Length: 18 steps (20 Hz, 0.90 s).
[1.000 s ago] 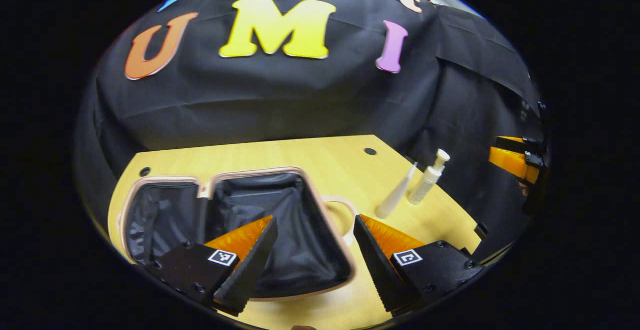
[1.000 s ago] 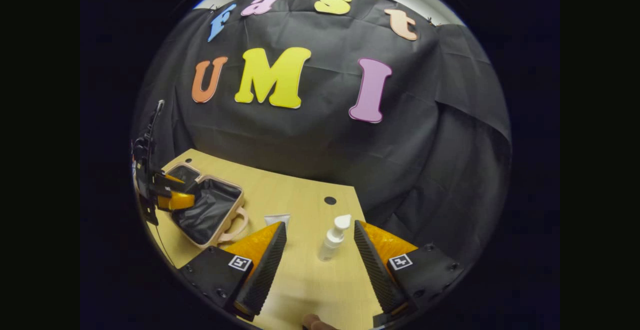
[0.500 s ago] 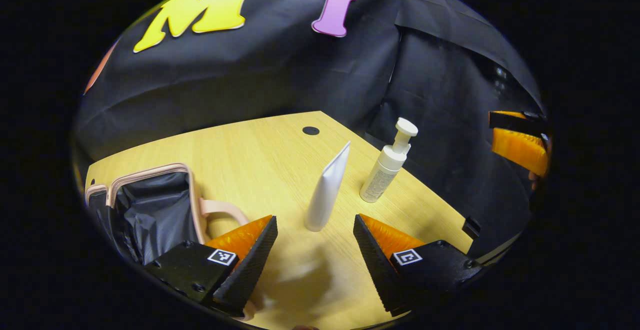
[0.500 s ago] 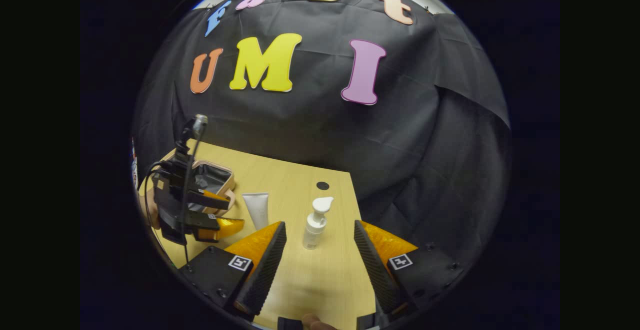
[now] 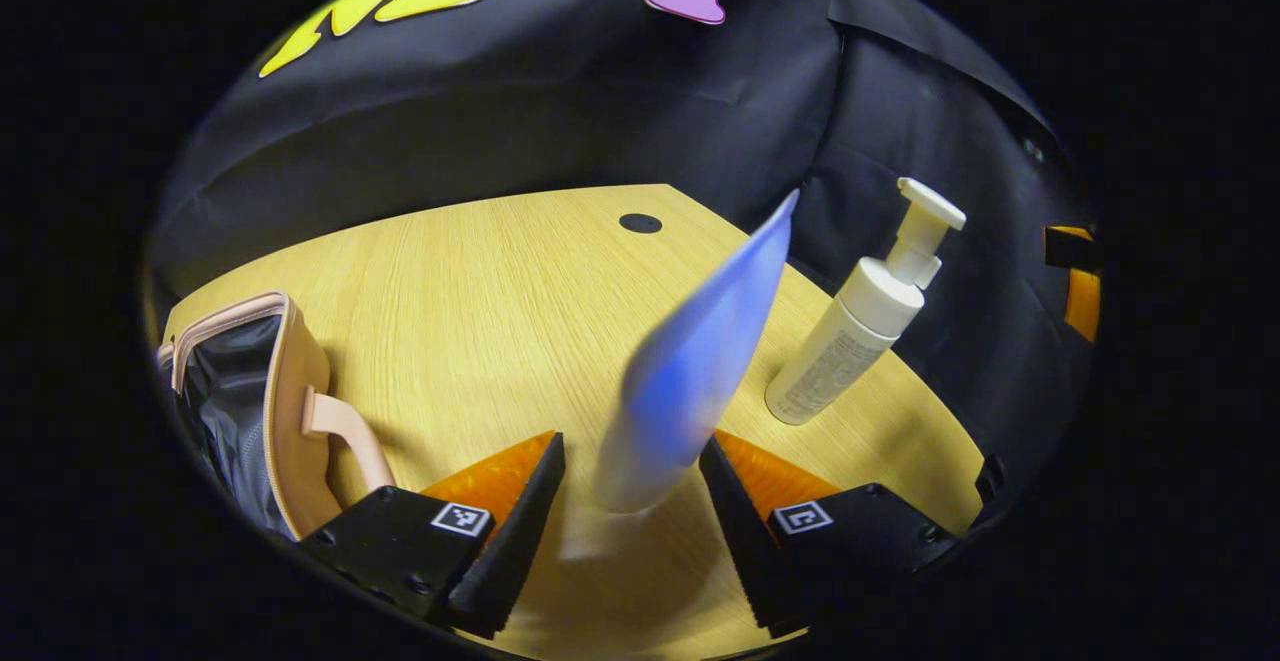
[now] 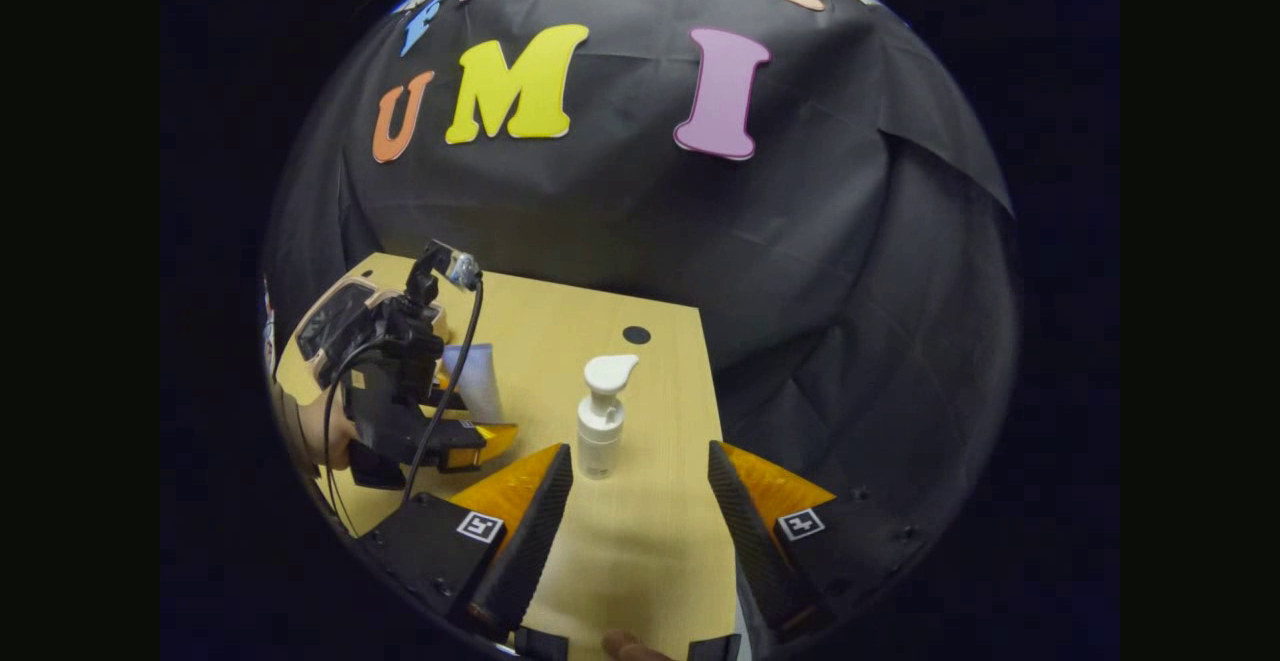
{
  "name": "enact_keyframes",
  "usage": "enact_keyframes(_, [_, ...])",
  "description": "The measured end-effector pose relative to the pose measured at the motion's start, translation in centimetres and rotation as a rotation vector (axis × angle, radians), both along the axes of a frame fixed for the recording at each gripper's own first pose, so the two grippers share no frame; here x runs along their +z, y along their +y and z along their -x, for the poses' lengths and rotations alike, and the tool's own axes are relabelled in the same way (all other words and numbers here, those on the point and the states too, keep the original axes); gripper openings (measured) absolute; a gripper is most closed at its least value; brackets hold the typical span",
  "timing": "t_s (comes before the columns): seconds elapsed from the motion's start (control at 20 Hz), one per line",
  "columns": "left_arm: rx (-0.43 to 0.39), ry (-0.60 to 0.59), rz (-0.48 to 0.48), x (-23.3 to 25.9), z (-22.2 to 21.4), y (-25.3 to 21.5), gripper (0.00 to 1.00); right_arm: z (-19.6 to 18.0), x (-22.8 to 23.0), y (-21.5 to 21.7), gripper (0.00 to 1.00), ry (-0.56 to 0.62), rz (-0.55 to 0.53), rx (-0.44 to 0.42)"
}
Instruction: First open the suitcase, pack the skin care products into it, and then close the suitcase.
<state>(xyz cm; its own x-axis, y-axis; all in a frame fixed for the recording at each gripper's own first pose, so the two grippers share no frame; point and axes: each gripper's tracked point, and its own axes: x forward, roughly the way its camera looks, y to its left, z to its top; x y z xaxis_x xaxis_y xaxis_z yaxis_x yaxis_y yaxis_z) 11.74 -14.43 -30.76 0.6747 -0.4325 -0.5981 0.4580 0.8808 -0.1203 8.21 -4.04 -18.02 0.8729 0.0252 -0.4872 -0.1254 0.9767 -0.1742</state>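
1. Two skin care items sit on the desk [image 5: 480, 281], both upright: a white tube [image 5: 690, 381] standing on its cap and a pump bottle [image 5: 860, 326] just beside it.
2. Suitcase [image 5: 265, 401] lies open at the desk's far-left side in the left gripper view, dark lining showing, pink handle toward the tube; nothing visible inside the part that shows.
3. Left gripper [image 5: 630, 496]: fingers spread, tube base sits between them. Tube is blurred, and I cannot tell if either finger touches it; not pinched yet.
4. Right gripper [image 6: 640, 501]: fingers spread, nothing held, pump bottle [image 6: 603, 416] just ahead of and slightly left of the gap.
5. In the right gripper view, the left gripper [image 6: 425, 421] and the hand [image 6: 315, 431] holding it are low beside the tube [image 6: 475, 381].
6. Step judged: opening done, packing in hand, first grasp on the tube.
7. Next move calls for: press left fingers on the tube low, lift, carry left over the suitcase rim, release inside. Right needs to go forward a bit left to bracket the bottle.
8. Risk: the tall, narrow tube tips if one finger knocks it first.
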Motion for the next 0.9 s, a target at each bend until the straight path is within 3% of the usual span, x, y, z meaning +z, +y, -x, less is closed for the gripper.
enact_keyframes(0.05, [0.003,0.006,-0.003,-0.4,-0.1,-0.1,0.82,-0.4,-0.6,0.0,0.81,0.009,0.001,0.009])
enact_keyframes(0.15, [0.001,0.006,-0.004,-0.5,-0.1,-0.4,0.51,-1.5,-1.7,0.6,0.81,0.025,-0.007,0.033])
enact_keyframes(0.55, [-0.032,0.063,-0.015,0.7,3.7,0.1,0.47,-6.8,-6.5,3.3,0.81,0.075,-0.045,0.08])
enact_keyframes(0.6, [-0.02,0.056,-0.023,1.5,4.3,0.5,0.55,-7.5,-7.1,3.6,0.81,0.09,-0.057,0.078])
enact_keyframes(0.65, [-0.016,0.059,-0.02,2.2,5.0,0.8,0.47,-8.0,-7.8,3.8,0.81,0.094,-0.066,0.07])
enact_keyframes(0.9, [0.036,0.019,-0.073,7.4,8.8,5.3,0.47,-10.4,-9.5,4.0,0.81,0.094,-0.089,0.028])
